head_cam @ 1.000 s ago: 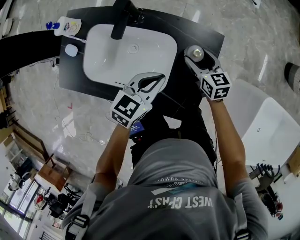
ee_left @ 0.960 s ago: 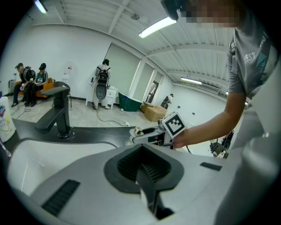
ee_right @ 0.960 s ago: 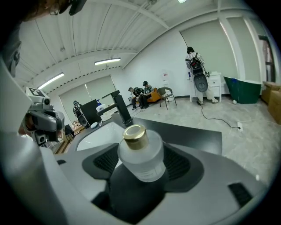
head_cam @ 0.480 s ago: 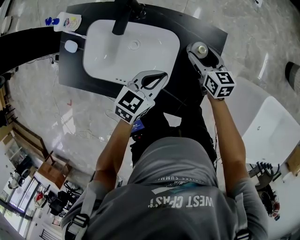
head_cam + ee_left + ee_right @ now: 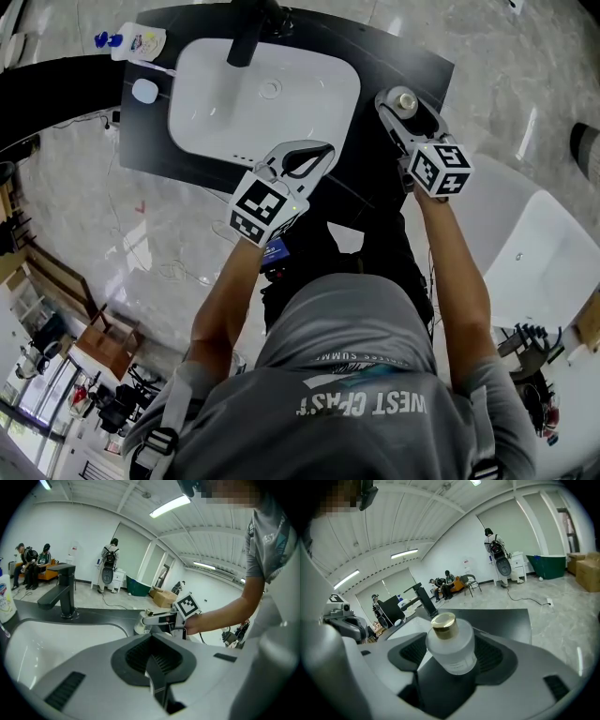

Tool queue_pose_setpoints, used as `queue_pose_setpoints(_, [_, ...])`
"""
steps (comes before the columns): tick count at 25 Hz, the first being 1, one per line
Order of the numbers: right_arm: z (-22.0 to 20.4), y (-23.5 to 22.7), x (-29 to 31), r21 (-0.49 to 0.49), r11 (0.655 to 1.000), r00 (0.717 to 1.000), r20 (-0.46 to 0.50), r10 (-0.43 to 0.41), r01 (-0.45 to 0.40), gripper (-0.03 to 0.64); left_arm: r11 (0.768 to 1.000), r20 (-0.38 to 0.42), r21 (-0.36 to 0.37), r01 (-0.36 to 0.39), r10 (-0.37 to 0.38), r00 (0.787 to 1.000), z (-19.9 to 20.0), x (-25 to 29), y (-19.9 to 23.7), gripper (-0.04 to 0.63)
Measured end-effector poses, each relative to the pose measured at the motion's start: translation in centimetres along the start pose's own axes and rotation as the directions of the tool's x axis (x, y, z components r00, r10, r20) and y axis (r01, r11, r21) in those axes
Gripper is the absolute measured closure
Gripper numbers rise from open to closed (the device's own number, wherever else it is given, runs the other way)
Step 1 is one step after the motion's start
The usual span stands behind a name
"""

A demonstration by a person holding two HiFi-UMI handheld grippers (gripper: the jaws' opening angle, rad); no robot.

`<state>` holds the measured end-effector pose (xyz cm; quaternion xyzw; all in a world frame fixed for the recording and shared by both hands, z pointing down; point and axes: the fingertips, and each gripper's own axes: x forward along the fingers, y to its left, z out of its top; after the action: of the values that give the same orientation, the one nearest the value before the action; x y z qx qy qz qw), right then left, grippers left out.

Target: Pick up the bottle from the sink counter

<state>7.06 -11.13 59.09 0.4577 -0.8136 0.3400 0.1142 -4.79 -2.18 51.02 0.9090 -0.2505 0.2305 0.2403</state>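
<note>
A frosted bottle (image 5: 404, 98) with a gold cap sits between the fingers of my right gripper (image 5: 400, 106), over the dark counter (image 5: 412, 58) to the right of the white sink (image 5: 216, 103). The right gripper view shows the bottle (image 5: 451, 644) tilted in the jaws, and my right gripper (image 5: 451, 663) is shut on its body. My left gripper (image 5: 323, 150) hovers over the sink's front rim, shut and holding nothing. The left gripper (image 5: 152, 667) looks across the basin at the bottle (image 5: 139, 627) held by the right gripper (image 5: 151, 619).
A black faucet (image 5: 246, 37) stands at the back of the sink. A soap bottle (image 5: 134, 42) and a small white object (image 5: 143, 91) lie at the counter's left end. White furniture (image 5: 534, 253) stands to the right on the marble floor. People sit far off (image 5: 28, 562).
The right gripper with the bottle has shifted slightly to the right along the counter. The left gripper has barely moved and stays shut.
</note>
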Motion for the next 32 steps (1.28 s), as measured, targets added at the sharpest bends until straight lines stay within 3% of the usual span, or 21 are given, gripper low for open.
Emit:
queue_pose_setpoints(7, [-1.1,0.0,-1.0,-0.004,1.000,1.000,0.000,-0.013,0.013,0.296,1.000,-0.001,0.011,0.014,-0.014,1.000,-0.7,0.1,-1.1,0.594])
queue_pose_setpoints(13, [-2.2,0.9,-0.7,-0.188,0.982,0.998,-0.054,-0.018,0.007,0.295,0.999,-0.003,0.025,0.032,-0.032,0.999,-0.5,0.6,-2.0,0.594])
queue_pose_setpoints(32, [-1.1,1.3,1.1,-0.243,0.966,0.996,-0.034,0.083,-0.089,0.288,1.000,-0.008,0.009,0.026,-0.026,1.000,-0.4,0.8,-0.9,0.594])
